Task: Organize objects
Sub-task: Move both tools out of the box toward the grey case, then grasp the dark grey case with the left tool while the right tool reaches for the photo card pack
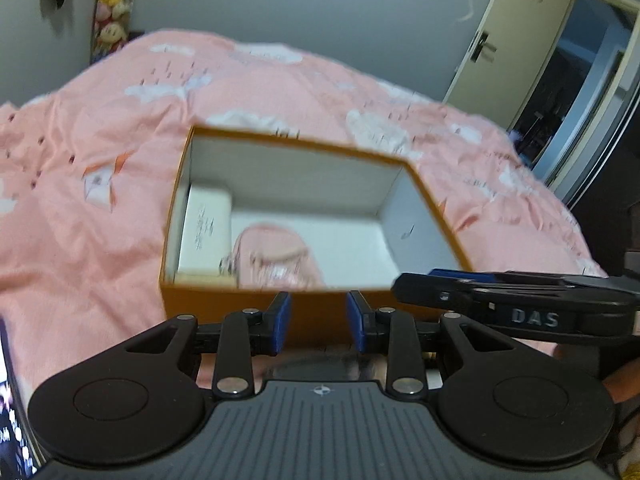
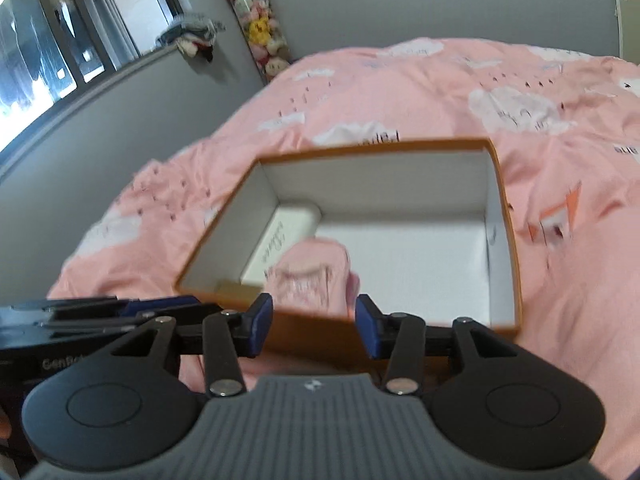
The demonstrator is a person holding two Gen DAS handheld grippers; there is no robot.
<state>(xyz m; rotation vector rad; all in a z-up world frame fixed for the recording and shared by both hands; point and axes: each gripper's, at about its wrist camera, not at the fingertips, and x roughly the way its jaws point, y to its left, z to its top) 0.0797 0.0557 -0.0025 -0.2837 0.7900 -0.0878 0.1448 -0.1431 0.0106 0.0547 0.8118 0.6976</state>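
Observation:
An open orange box (image 1: 240, 308) with a white inside lies on the pink bed; it also shows in the right wrist view (image 2: 516, 240). Inside at its left lie a white flat box (image 1: 204, 232) (image 2: 280, 236) and a pink folded item (image 1: 276, 260) (image 2: 312, 276). My left gripper (image 1: 318, 322) is open and empty just before the box's near wall. My right gripper (image 2: 314, 326) is open and empty at the same near wall. Each gripper shows at the other view's edge, the right one (image 1: 520, 300) and the left one (image 2: 100, 312).
The pink cloud-print bedspread (image 1: 100, 160) surrounds the box. A grey wall stands behind, with hanging plush toys (image 2: 260, 28) in the corner. A door (image 1: 500, 40) is at the right, a window (image 2: 48, 52) at the left.

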